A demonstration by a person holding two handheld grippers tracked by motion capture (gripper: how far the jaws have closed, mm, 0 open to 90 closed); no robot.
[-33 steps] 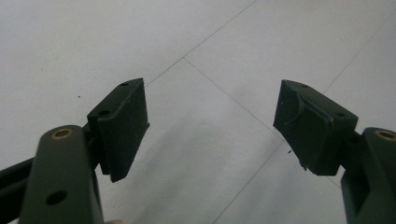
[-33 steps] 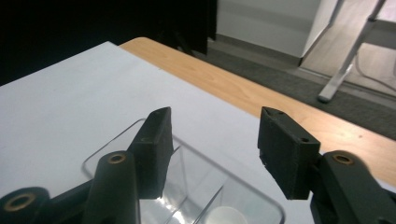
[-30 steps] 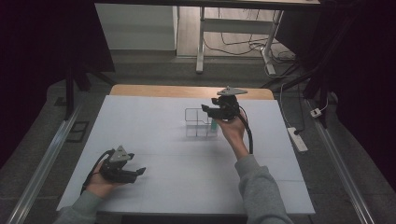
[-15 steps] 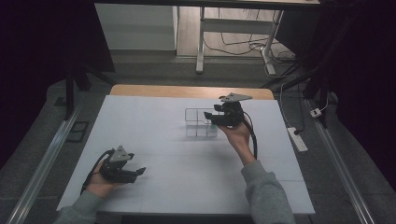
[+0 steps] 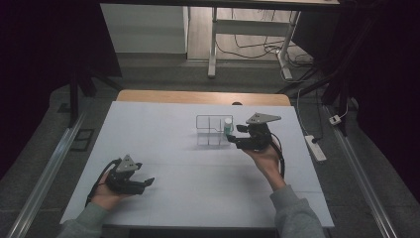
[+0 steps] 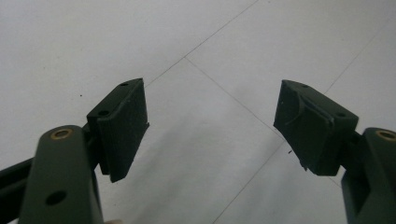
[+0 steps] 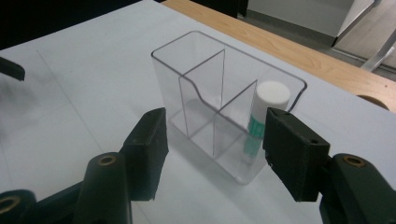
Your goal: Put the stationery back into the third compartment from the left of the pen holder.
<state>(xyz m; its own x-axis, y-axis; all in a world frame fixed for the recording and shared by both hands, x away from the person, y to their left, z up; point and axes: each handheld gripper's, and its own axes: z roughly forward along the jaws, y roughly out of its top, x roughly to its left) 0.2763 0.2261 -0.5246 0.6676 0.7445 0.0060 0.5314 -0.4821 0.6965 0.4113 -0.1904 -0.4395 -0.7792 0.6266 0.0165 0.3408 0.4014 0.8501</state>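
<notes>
A clear, hard-walled plastic organiser (image 7: 219, 112), rectangular with rounded corners and thin partitions, is standing on the matte white desk (image 5: 198, 178) toward its far edge. A small cylindrical bottle (image 7: 261, 119) with a smooth white cap and green label is standing upright in its end compartment. The right claw (image 7: 212, 147), its ribbed black pads half-spread and having just been opening, is gripping nothing, just beside the organiser. The left claw (image 6: 210, 126) is resting wide open and empty above bare desk, well apart.
</notes>
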